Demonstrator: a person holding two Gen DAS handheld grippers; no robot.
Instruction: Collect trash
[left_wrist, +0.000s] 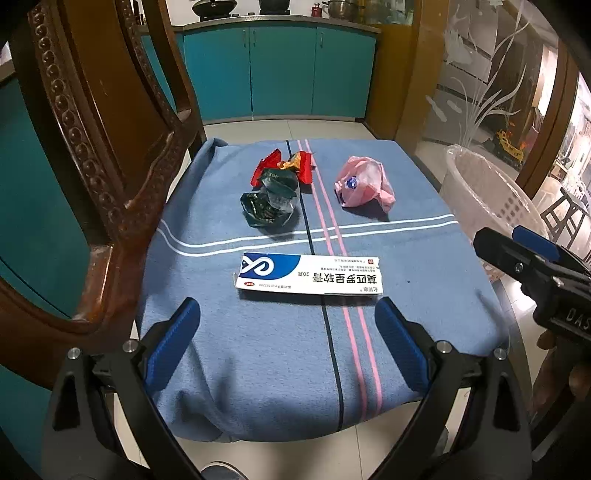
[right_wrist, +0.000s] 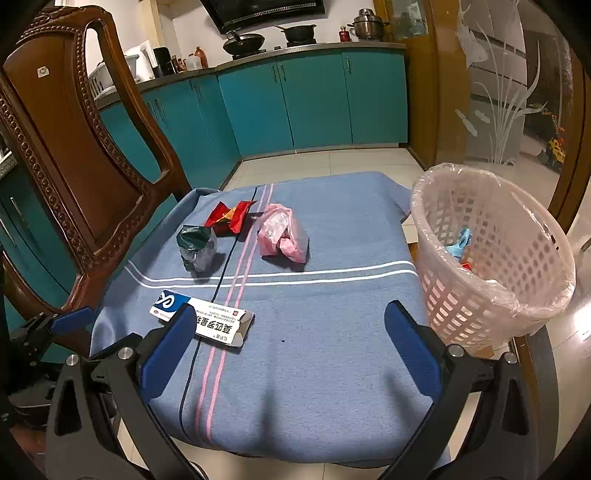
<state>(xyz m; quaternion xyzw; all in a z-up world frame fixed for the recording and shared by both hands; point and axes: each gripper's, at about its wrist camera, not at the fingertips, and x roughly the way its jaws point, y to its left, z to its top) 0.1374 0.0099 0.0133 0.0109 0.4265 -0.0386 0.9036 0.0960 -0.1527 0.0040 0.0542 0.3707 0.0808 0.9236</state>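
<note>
Your left gripper (left_wrist: 288, 325) and right gripper (right_wrist: 290, 328) hover, jaws wide and empty, over the blanket's (left_wrist: 406, 258) near edge, medicine box (left_wrist: 308, 275) just ahead.

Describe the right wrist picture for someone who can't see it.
An open right gripper hovers over a blue blanket holding a medicine box, green wrapper, red wrapper and pink bag. A lined wastebasket stands right.

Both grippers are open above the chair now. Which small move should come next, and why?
Probably lower the open left gripper onto the medicine box: it lies nearest, flat on the blue cloth, directly ahead between the fingers, and nothing is held yet.
</note>
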